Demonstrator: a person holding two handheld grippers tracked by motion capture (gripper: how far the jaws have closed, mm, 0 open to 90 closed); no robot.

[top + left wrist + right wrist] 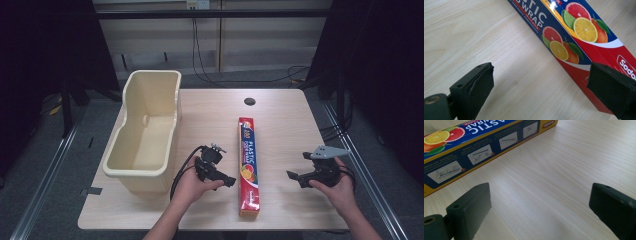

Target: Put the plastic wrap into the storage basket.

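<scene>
The table [210, 115] is a pale wood-grain top that carries every item in the scene.

The bin [145, 135] is cream plastic, open at the top, and stands on the table beyond and to the outer side of the left gripper [231, 181]. Its long axis runs from the near edge toward the far edge.

The box [248, 165] of plastic wrap lies flat on the table between the two grippers. Its long axis runs near-to-far, roughly parallel to the bin. One end points at the person's edge of the table; the other points toward the dark round hole [249, 101] in the far part of the top. The face with the fruit print and lettering faces up.

The left gripper sits just beside the near half of the box, tips aimed at it. In the left gripper view, the box [574, 37] crosses diagonally ahead of the jaws, and one jaw overlaps its red end. The jaws stand wide apart with bare table between them. Contact with the box cannot be confirmed.

The right gripper [295, 177] is on the opposite side of the box, clearly apart from it, tips aimed toward it. In the right gripper view, the box [481, 147] lies ahead, its instruction panel facing the jaws. The jaws stand wide apart over bare table.
</scene>
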